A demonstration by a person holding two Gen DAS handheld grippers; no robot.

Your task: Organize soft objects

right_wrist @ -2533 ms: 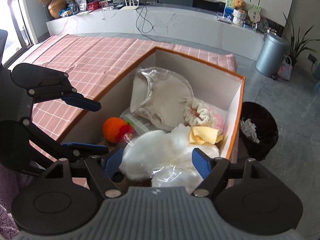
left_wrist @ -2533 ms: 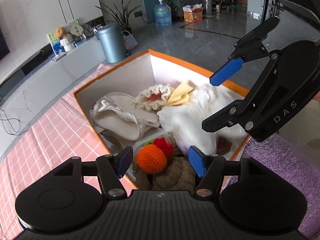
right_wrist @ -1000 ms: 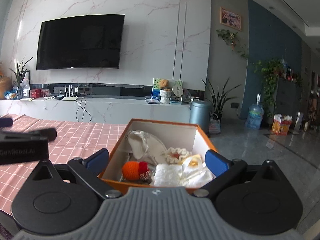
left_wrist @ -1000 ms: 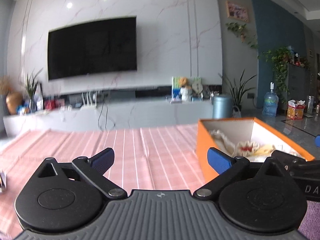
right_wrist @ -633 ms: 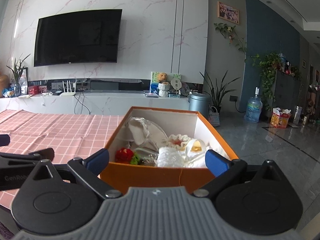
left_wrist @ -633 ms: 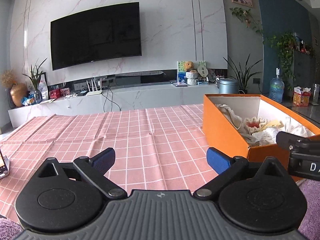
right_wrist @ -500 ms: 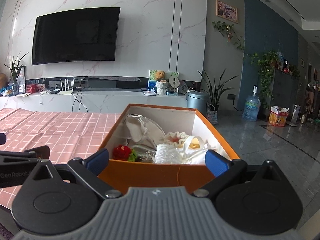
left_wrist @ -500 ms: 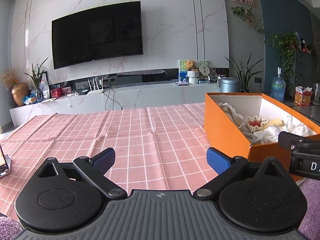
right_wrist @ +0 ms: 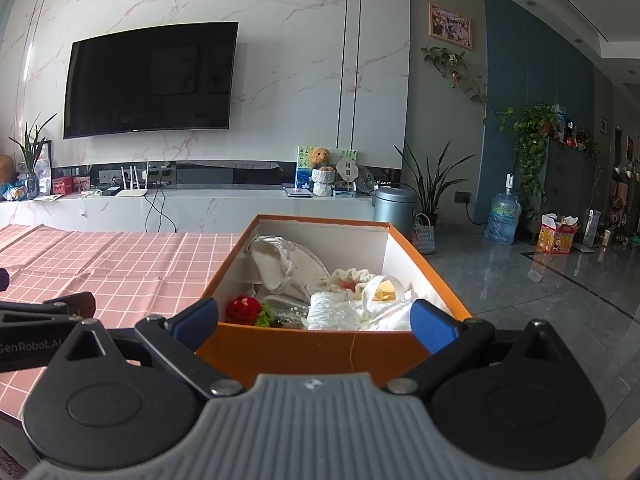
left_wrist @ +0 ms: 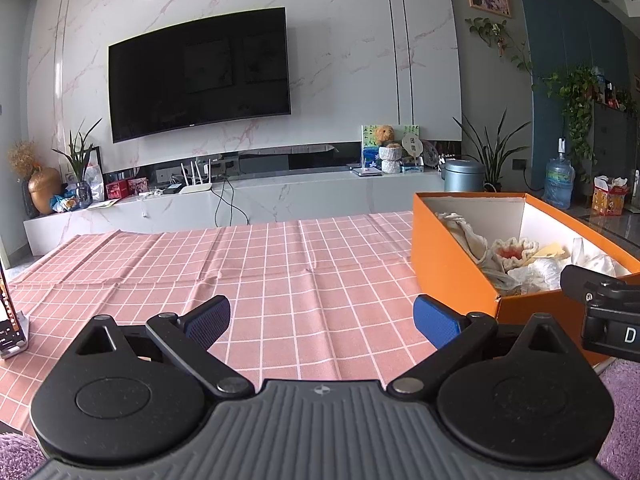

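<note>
An orange box (right_wrist: 296,354) (left_wrist: 448,256) with white inner walls stands on the pink checked tablecloth (left_wrist: 280,272). Inside lie soft things: a cream fabric bag (right_wrist: 288,268), a crocheted cream and pink piece (right_wrist: 348,278), a yellow cloth (right_wrist: 386,291), white wrapped fluff (right_wrist: 336,312) and a red knitted flower (right_wrist: 244,309). My right gripper (right_wrist: 314,322) is open and empty, low in front of the box's near wall. Left of the box, my left gripper (left_wrist: 322,320) hangs open and empty over bare cloth. The right gripper's body (left_wrist: 600,312) shows at the left wrist view's right edge.
A phone on a stand (left_wrist: 10,320) sits at the cloth's left edge. Purple shaggy fabric (left_wrist: 618,400) lies below the near table edge. Beyond the table are a marble TV bench (left_wrist: 240,204), a grey bin (right_wrist: 394,208) and tiled floor (right_wrist: 540,280).
Both grippers have pulled back out of the box and levelled to face the TV wall. Over the last half second they barely moved; the right one sank slightly before the box.
</note>
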